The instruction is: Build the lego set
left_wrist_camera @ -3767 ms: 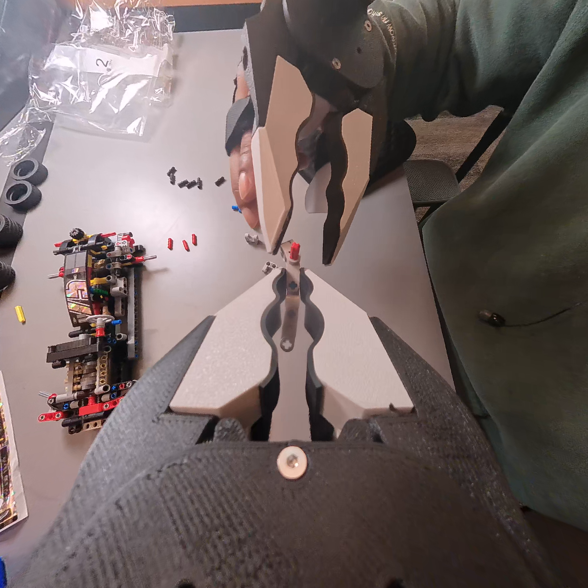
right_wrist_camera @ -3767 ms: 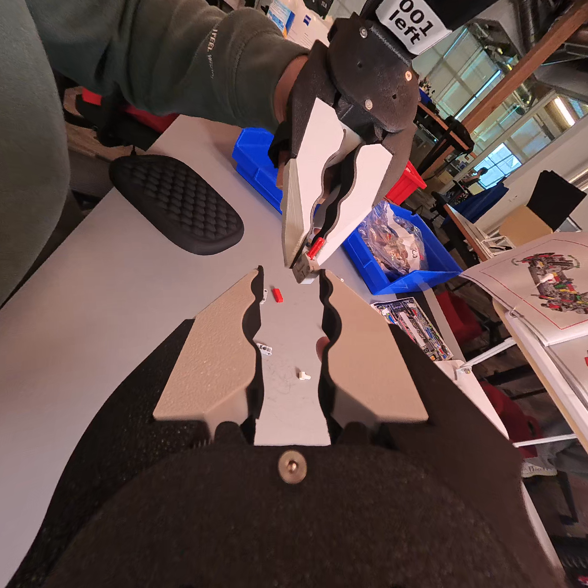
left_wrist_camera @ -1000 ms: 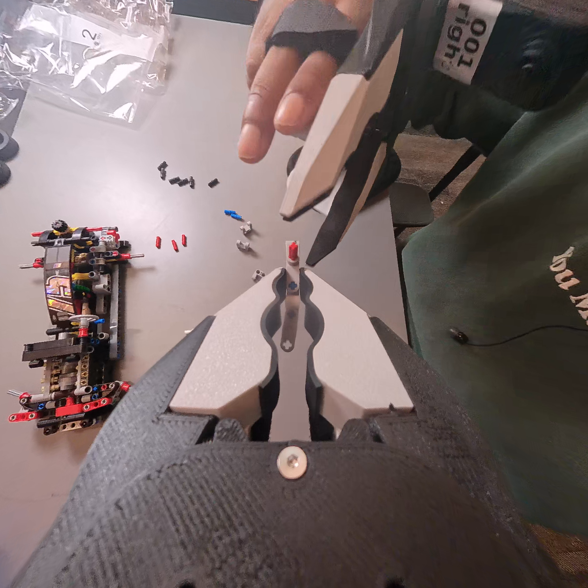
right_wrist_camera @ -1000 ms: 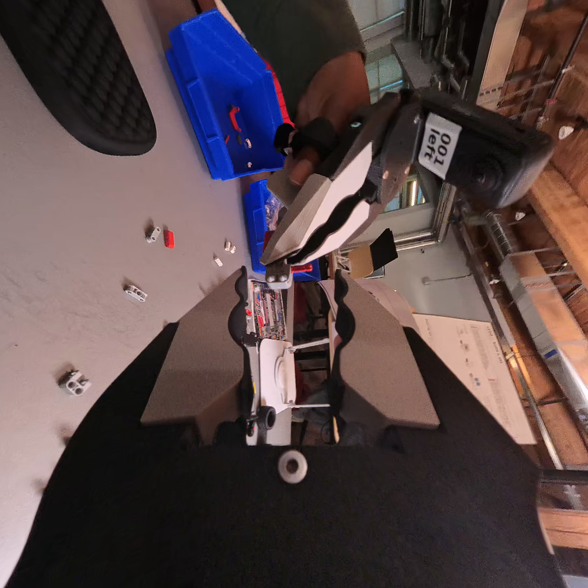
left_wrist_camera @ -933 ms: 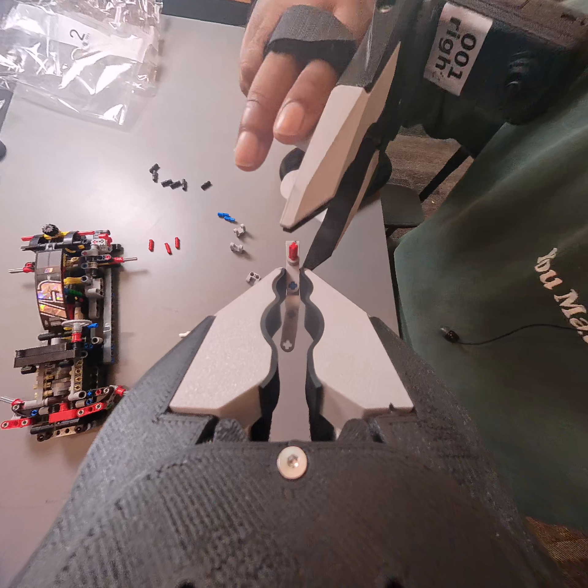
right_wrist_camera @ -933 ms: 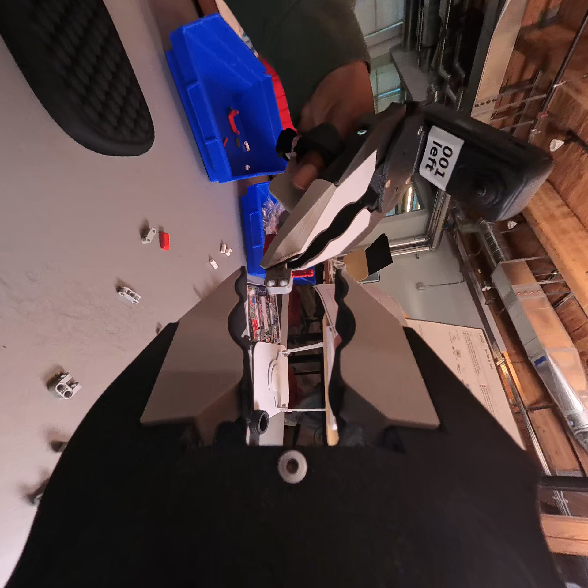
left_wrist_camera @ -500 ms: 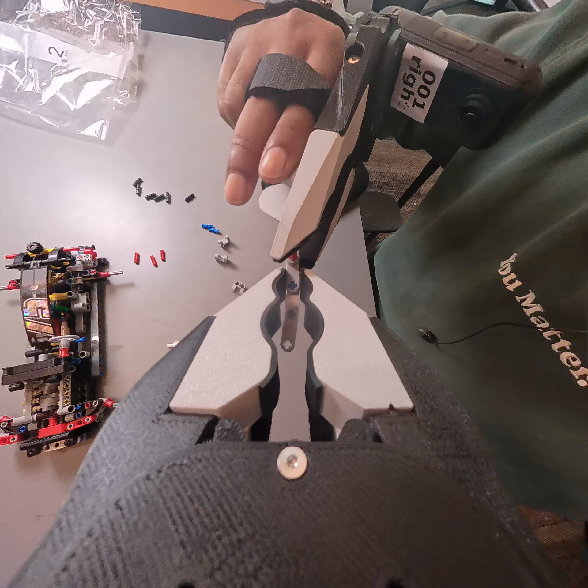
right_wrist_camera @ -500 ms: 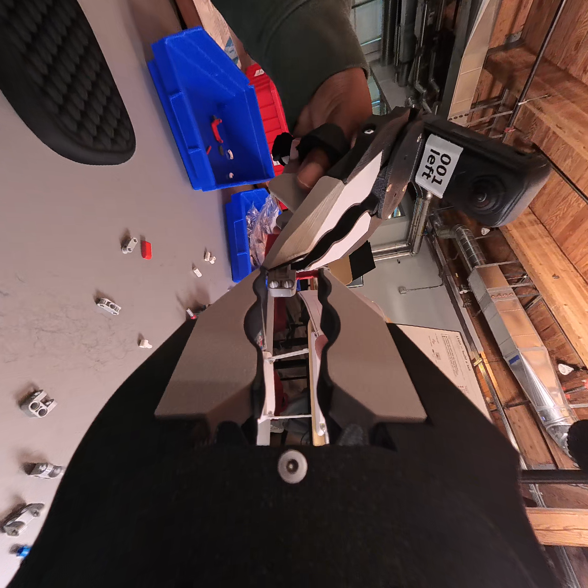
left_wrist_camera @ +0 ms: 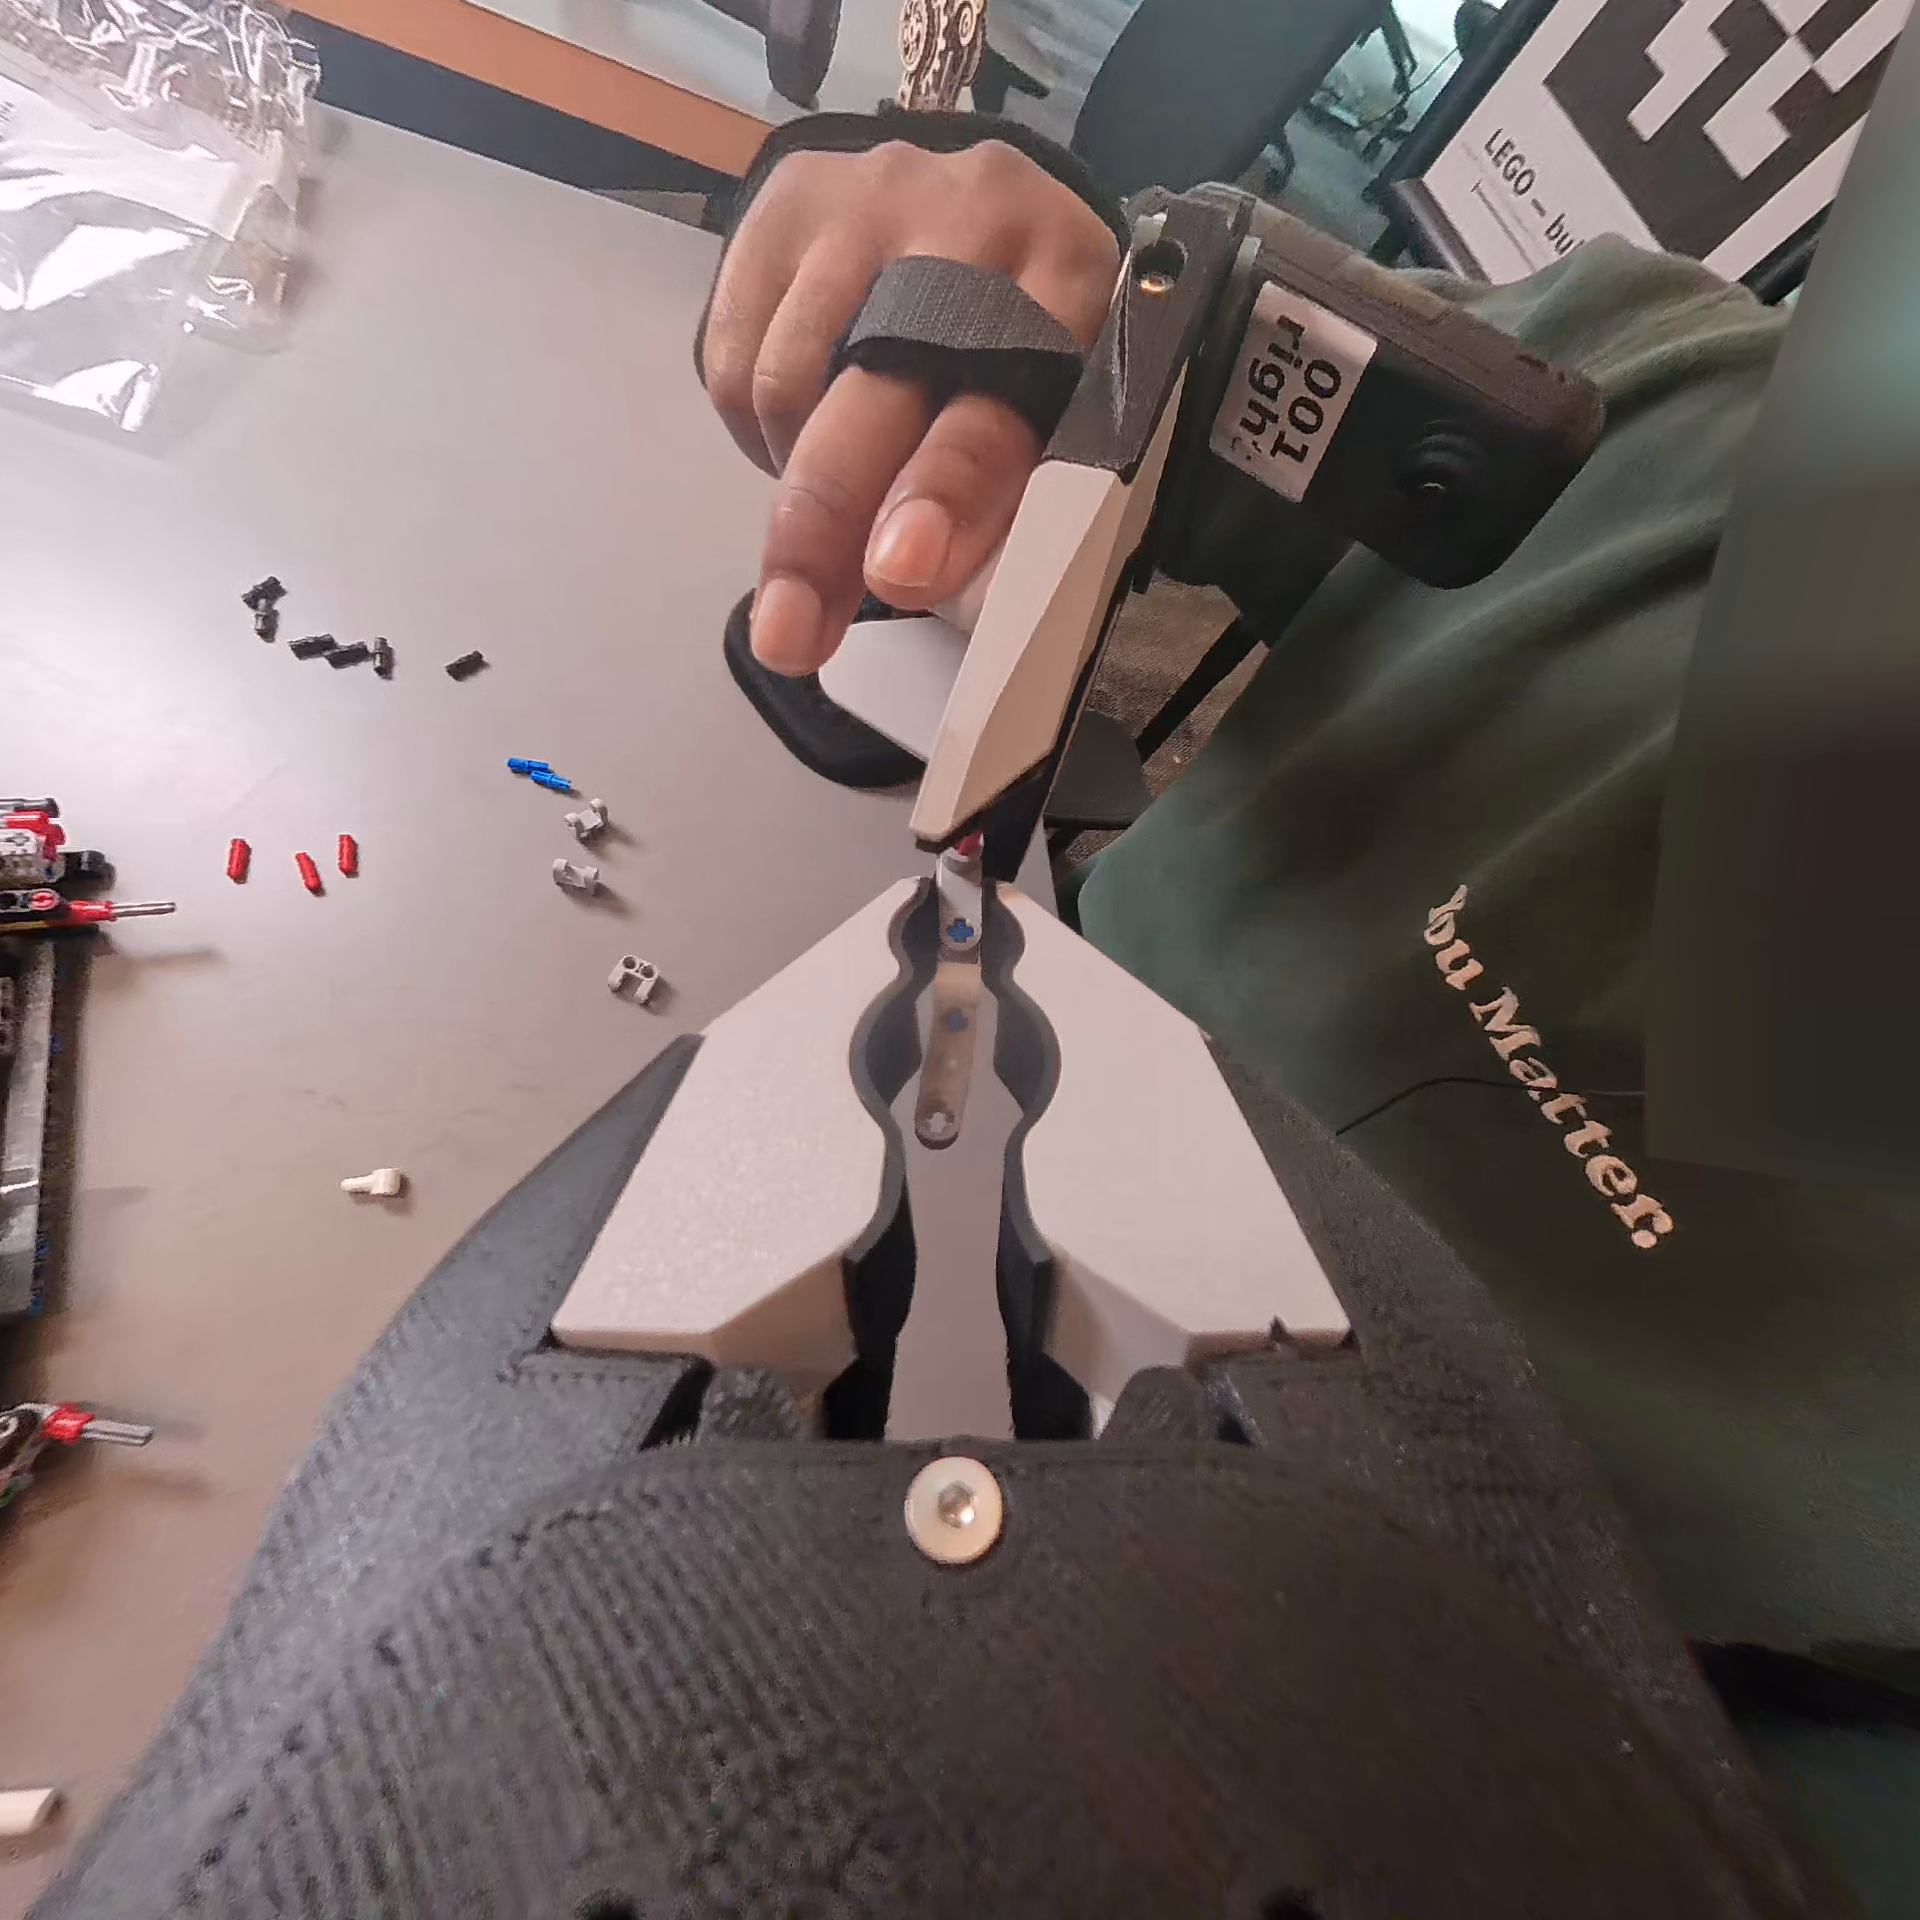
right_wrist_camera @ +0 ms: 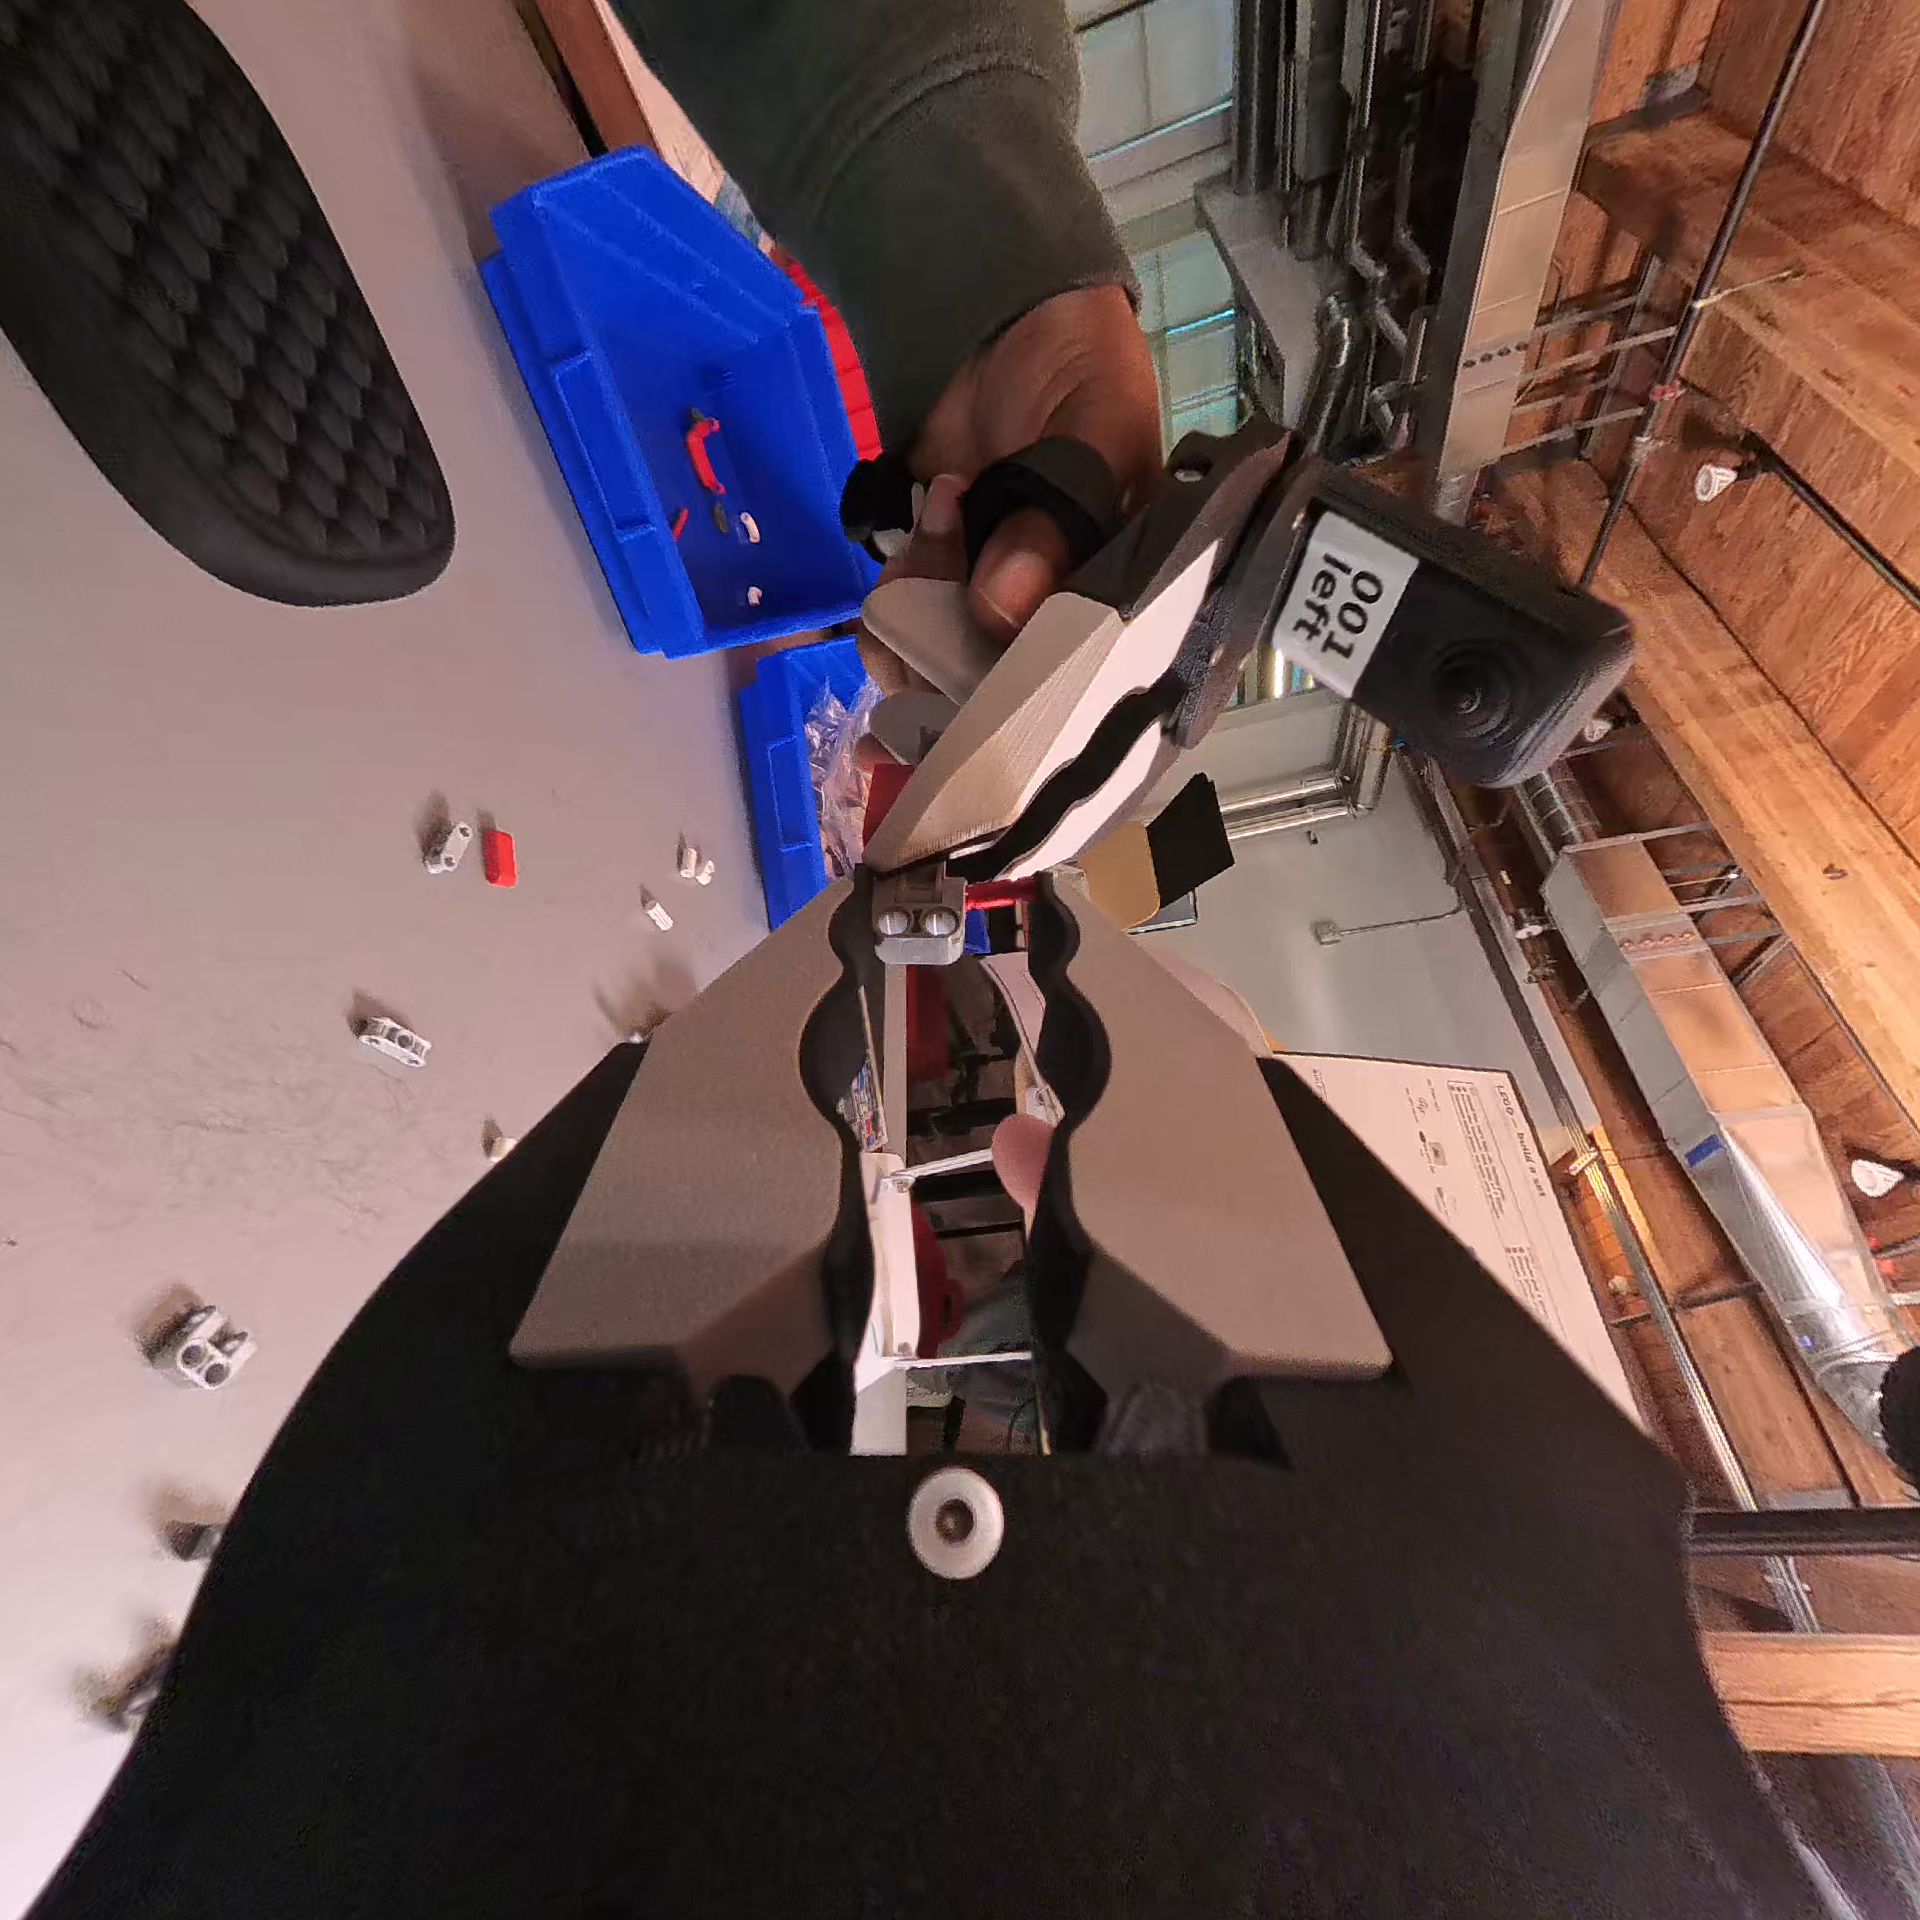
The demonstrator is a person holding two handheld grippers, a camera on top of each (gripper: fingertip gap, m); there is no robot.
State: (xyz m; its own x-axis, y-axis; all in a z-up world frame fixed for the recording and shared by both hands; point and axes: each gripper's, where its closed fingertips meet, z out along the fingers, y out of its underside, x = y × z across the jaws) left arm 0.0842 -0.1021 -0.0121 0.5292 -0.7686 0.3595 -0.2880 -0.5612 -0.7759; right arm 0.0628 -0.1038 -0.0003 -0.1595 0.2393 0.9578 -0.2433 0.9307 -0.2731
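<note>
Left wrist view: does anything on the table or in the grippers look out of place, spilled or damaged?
Nothing stands out. Small loose parts, such as the red pins and black pins, lie scattered on the table, as expected mid-build. The left gripper holds the grey beam straight.

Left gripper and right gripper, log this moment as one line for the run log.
left gripper: shut on grey beam | red pin: in beam tip | right gripper: closing around pin end | table: loose pins

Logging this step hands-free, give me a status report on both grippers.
Left gripper shut on grey beam. Right gripper open, fingertips straddling the beam's red pin. Nothing in the way.
</note>
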